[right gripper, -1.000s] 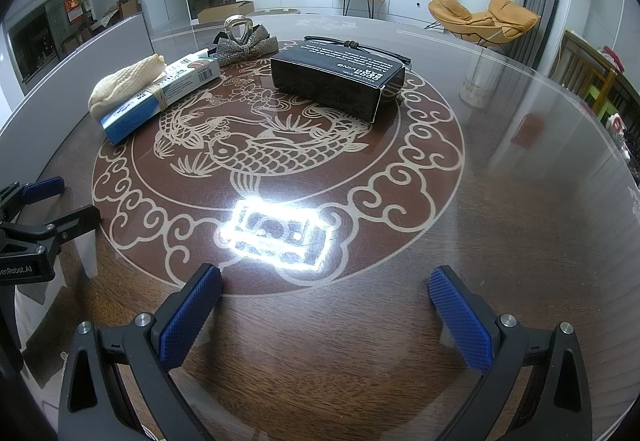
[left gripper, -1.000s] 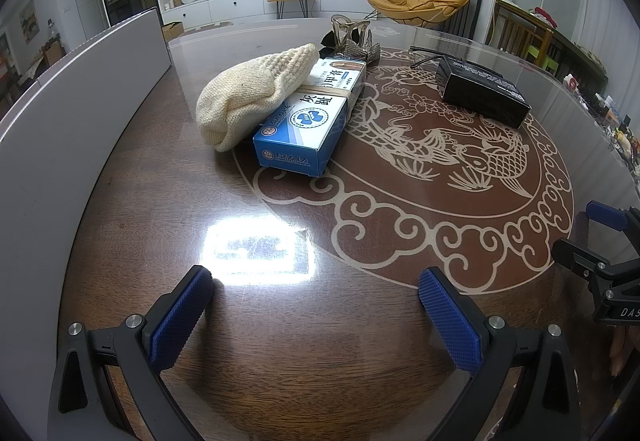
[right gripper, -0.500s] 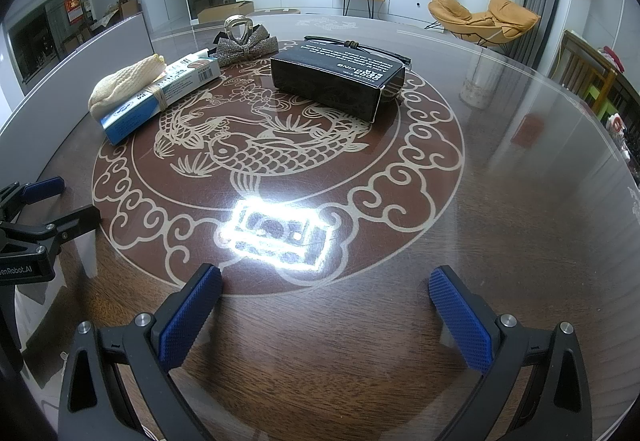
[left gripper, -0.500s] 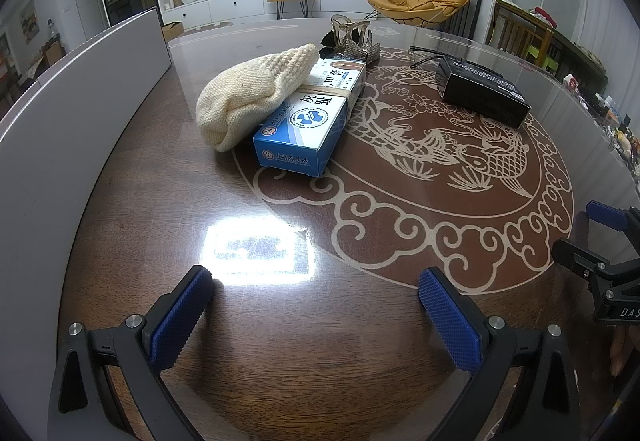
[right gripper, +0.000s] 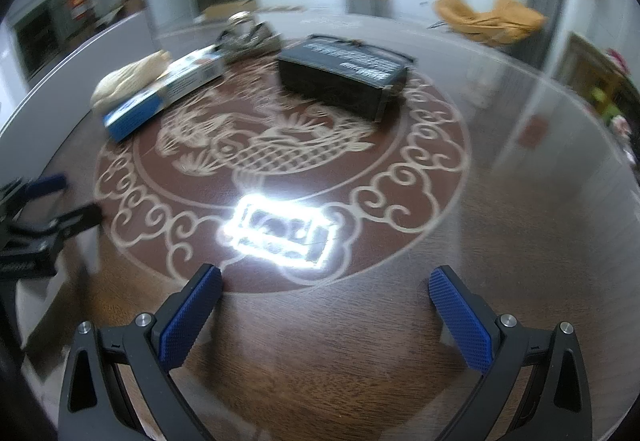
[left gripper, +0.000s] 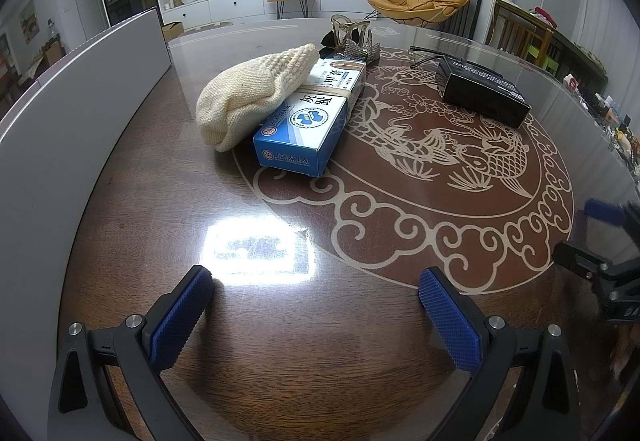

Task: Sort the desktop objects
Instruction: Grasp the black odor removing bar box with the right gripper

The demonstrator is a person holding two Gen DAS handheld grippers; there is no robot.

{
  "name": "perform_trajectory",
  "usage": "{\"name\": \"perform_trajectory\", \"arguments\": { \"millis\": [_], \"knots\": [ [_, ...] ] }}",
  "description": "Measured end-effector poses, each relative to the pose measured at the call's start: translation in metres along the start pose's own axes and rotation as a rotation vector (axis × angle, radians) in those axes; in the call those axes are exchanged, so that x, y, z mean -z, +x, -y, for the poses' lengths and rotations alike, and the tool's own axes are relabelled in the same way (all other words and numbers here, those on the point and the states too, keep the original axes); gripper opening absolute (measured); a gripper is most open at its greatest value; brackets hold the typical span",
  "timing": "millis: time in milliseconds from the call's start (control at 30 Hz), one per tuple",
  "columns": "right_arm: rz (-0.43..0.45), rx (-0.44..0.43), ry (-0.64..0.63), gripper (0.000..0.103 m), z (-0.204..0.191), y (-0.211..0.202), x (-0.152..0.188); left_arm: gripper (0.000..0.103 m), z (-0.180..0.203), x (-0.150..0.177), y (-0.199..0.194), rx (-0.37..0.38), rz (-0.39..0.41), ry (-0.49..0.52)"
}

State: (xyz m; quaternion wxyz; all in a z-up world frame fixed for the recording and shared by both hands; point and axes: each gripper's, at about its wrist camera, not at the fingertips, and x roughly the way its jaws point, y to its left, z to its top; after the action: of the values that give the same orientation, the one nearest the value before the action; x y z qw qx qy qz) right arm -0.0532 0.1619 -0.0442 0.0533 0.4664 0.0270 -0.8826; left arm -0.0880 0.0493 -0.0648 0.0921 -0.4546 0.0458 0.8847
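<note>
A blue and white carton [left gripper: 310,117] lies on the round table, with a cream knitted cloth [left gripper: 252,95] leaning on its left side. Behind them sits a glittery hair clip [left gripper: 352,39]. A black box [left gripper: 482,95] with a black cord lies to the right. My left gripper [left gripper: 314,305] is open and empty, low over the near table. My right gripper [right gripper: 326,303] is open and empty, well short of the black box [right gripper: 342,75]; the carton [right gripper: 166,95], cloth [right gripper: 130,79] and clip [right gripper: 250,39] lie to its far left. That view is blurred.
The table [left gripper: 280,341] is dark wood under glass with a fish inlay. A grey panel [left gripper: 76,101] curves along its left edge. Each gripper shows at the side of the other's view, the right one [left gripper: 608,261] and the left one [right gripper: 36,217]. Chairs and a TV unit stand beyond.
The right gripper has started to move forward, towards the black box, and its view is now blurred. The left gripper and all objects have stayed put.
</note>
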Motion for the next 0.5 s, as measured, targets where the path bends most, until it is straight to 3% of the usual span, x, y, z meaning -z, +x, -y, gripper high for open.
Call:
{"name": "perform_trajectory", "arguments": {
  "millis": [67, 133, 200, 333, 500],
  "knots": [
    [0.029, -0.019, -0.068, 0.103, 0.007, -0.003, -0.015, 0.103, 0.000, -0.001, 0.000, 0.000, 0.000, 0.000],
    [0.090, 0.034, -0.162, 0.103, 0.015, -0.004, -0.047, 0.103, 0.000, 0.000, 0.000, 0.000, 0.000, 0.000],
    [0.106, 0.017, -0.215, 0.103, 0.024, 0.003, -0.080, 0.103, 0.000, -0.001, 0.000, 0.000, 0.000, 0.000],
    [0.023, -0.038, -0.266, 0.103, 0.034, 0.038, -0.137, 0.103, 0.000, 0.000, 0.000, 0.000, 0.000, 0.000],
    [-0.092, -0.084, -0.308, 0.103, 0.022, 0.075, -0.158, 0.103, 0.000, 0.000, 0.000, 0.000, 0.000, 0.000]
  ]
}}
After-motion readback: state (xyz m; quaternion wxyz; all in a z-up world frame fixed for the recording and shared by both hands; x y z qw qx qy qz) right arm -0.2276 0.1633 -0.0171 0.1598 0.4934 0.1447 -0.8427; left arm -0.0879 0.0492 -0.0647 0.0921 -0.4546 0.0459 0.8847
